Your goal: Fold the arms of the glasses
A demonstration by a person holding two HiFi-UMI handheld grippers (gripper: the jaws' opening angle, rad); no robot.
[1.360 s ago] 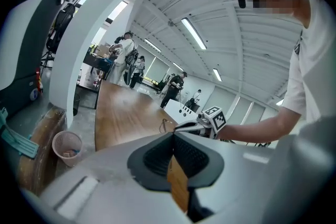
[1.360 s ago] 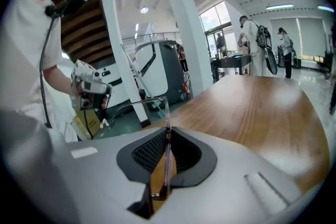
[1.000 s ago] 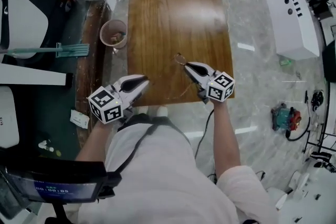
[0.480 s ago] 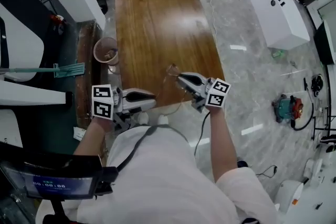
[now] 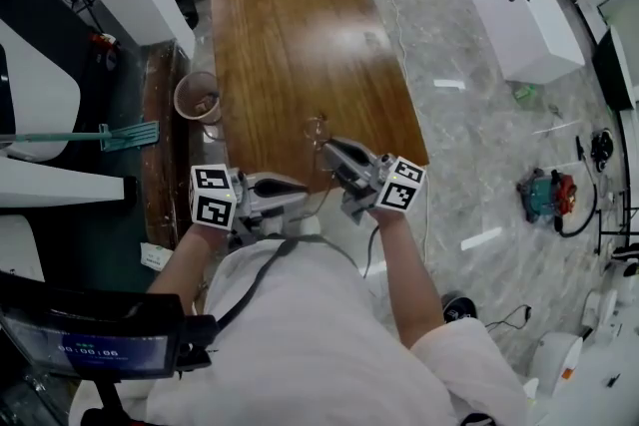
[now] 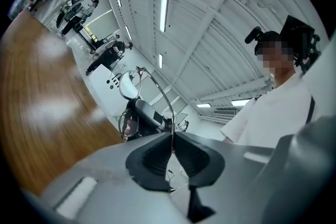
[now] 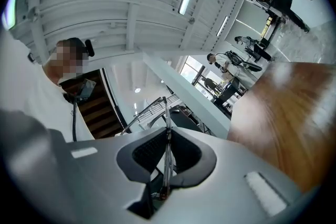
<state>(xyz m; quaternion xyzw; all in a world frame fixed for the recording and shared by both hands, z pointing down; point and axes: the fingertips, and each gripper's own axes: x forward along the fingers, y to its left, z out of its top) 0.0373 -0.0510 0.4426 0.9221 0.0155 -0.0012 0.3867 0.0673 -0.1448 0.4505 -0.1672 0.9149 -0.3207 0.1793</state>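
**Wire-framed glasses carried between two hand-held grippers.**

Shows the wire-framed glasses (image 5: 318, 128) lifted clear of the wooden table (image 5: 300, 25), over its near end and close in front of the person's chest (image 5: 300, 314).

Pinches one thin temple arm (image 6: 160, 93) in the left gripper (image 6: 172, 139). Has the jaws nearly together after just closing, pads pressing on the wire, the arm rising out of them in a curve toward the lenses (image 6: 128, 87).

Clamps a thin, edge-on part of the frame in the right gripper (image 7: 167, 136), jaws likewise narrow on it. Cannot tell from that view whether this is the front or the second arm.

Points both grippers roughly level and toward each other. Lets one steady the frame while the other grips the arm well out from the lenses, probably for leverage in swinging it shut.

Suggests the fold is only beginning: arm at a wide angle to the lenses, not yet laid behind them.

Calls next, as a judgement, for a gentle inward swing of the left grip. Risks bending so slender a wire if forced out of its natural swing.
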